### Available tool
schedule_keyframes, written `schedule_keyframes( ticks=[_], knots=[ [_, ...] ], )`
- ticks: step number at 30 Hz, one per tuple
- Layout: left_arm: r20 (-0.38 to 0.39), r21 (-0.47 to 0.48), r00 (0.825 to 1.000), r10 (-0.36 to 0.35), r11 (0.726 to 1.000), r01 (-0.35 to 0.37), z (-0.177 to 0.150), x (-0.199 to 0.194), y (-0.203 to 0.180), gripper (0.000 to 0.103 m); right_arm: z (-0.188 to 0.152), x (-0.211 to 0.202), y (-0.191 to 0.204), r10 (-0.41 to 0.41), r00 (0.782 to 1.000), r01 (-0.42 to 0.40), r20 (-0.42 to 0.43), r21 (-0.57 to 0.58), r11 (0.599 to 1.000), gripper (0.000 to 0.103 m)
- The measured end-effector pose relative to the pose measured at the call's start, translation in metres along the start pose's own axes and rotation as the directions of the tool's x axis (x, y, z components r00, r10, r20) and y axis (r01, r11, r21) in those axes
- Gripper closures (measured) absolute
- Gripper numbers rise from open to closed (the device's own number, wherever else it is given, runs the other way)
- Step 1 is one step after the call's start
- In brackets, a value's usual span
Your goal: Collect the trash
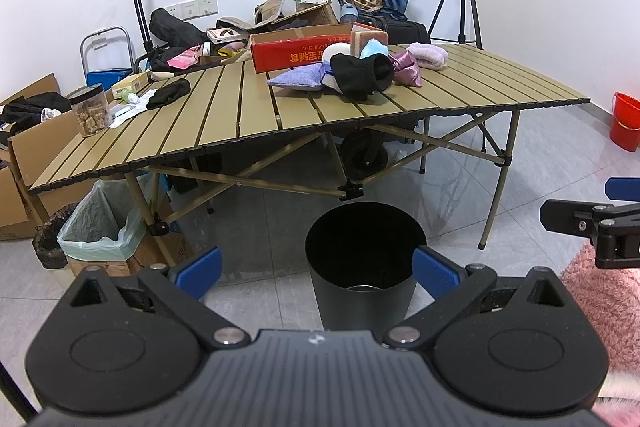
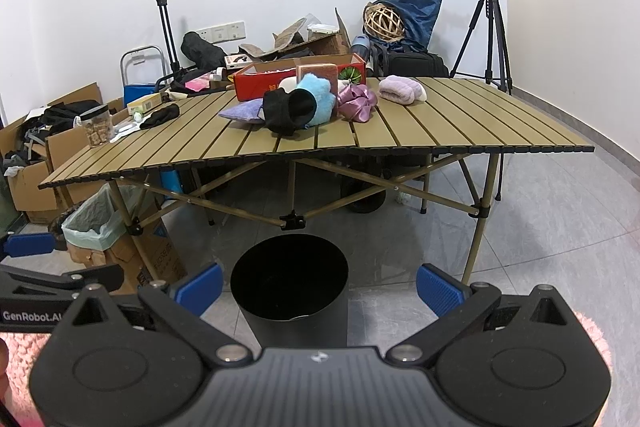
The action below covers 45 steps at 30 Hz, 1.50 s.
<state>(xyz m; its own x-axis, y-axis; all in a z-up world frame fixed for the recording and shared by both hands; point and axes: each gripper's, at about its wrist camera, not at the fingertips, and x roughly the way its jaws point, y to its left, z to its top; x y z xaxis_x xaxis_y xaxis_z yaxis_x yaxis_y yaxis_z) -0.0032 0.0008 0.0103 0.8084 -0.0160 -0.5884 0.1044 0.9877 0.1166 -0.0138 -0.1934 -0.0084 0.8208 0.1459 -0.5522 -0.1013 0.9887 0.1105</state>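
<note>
While both tools hang back from the slatted surface (image 1: 248,107), nothing has been picked up, so the task looks to be at its very start. At the left of the left wrist view, a clear jar (image 1: 90,111) of brown pieces stands near the surface's edge, with white scraps of paper or wrapper (image 1: 128,111) and a black cloth (image 1: 168,94) just beside it; these scraps look like the likeliest trash. Toward the centre lies a heap of soft things: a lilac pouch (image 1: 298,79), a black sleeve-like cloth (image 1: 362,73), a fluffy blue piece (image 2: 318,99) and a pink towel (image 1: 428,55), in front of a red box (image 1: 296,53). Low in the middle of the frame the black bin (image 1: 364,247) stands on the floor, its mouth open and a little something visible at the bottom. The left hand-held gripper (image 1: 316,269) has its jaws spread wide and empty; the right hand-held gripper (image 2: 320,285) is likewise spread and empty. The next move probably calls for reaching up and forward to the surface, closing on one scrap, then carrying it back over the bin.
</note>
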Motion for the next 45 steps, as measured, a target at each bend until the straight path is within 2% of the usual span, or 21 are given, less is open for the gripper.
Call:
schedule_keyframes(
  ticks=[11, 24, 45],
  knots=[
    [-0.003, -0.005, 1.000, 0.001, 1.000, -0.001, 0.003, 0.007, -0.004, 0.000, 0.002, 0.007, 0.000, -0.004, 1.000, 0.004, -0.001, -0.005, 1.000, 0.000],
    [0.016, -0.018, 1.000, 0.005, 1.000, -0.005, 0.015, 0.032, 0.005, 0.000, 0.019, 0.035, -0.004, -0.010, 1.000, 0.010, 0.012, -0.006, 1.000, 0.000],
    [0.080, -0.052, 0.997, 0.001, 0.999, 0.003, 0.062, 0.091, 0.019, 0.000, 0.063, 0.099, -0.009, -0.033, 0.997, 0.033, 0.064, -0.004, 0.999, 0.000]
  ],
)
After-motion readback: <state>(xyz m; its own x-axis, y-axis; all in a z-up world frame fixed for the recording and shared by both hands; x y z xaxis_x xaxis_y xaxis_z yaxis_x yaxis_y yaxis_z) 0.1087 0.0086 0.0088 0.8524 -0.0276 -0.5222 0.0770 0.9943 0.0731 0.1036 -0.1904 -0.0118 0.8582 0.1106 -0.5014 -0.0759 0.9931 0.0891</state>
